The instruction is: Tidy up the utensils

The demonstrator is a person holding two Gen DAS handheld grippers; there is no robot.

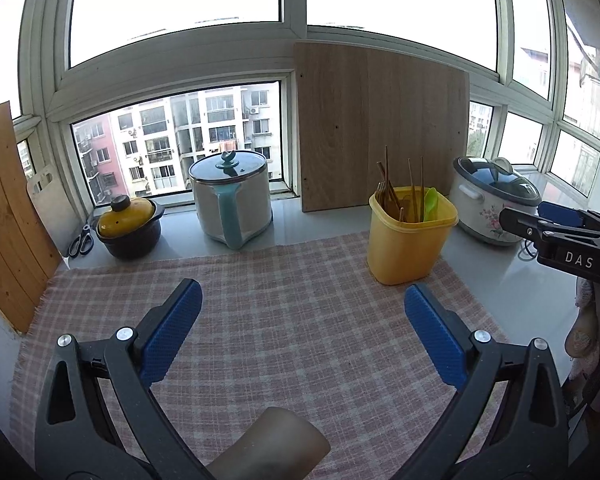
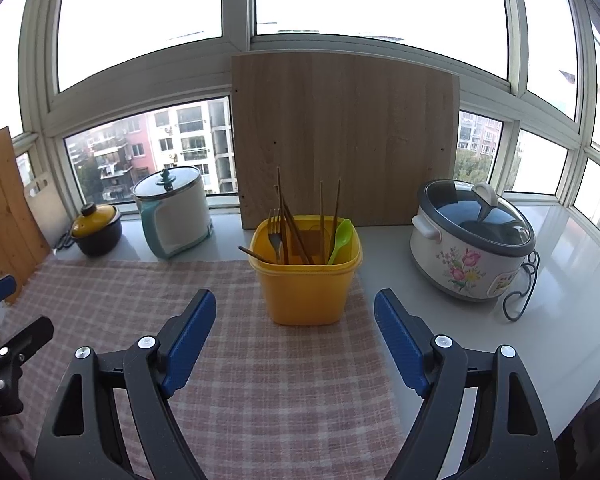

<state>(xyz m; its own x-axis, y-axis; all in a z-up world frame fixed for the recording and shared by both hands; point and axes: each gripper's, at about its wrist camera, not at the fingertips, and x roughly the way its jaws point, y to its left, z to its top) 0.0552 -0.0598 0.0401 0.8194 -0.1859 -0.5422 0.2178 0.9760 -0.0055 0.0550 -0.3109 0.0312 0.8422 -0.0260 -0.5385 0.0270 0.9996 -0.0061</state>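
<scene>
**Both grippers held wide over the checked cloth, utensils standing in the yellow container**

At your far left, a wooden plank panel (image 2: 4, 208) leans upright, with a pale cutting board (image 1: 54, 208) just beside it. Scissors (image 1: 82, 242) lie on the white worktop (image 2: 560, 280), touching a small black pot with a yellow lid (image 2: 96, 230). Next along stands a white-and-teal lidded cooker (image 2: 176, 216). Your left gripper (image 1: 302, 308) hovers above the pink checked cloth (image 2: 260, 380), its jaws released and holding nothing. Behind the cloth, a large wooden board (image 2: 344, 136) leans against the window. In front of it, on the cloth's far edge, sits the yellow container (image 2: 306, 288). Inside it stand a metal fork (image 2: 275, 236), several wooden chopsticks (image 2: 284, 216) and a green plastic spoon (image 2: 340, 238). Your right gripper (image 2: 294, 316) hangs just before the container, jaws spread and empty. At far right, a floral slow cooker (image 2: 470, 248) rests on the bare worktop, its cord (image 2: 520, 292) coiled beside it.
</scene>
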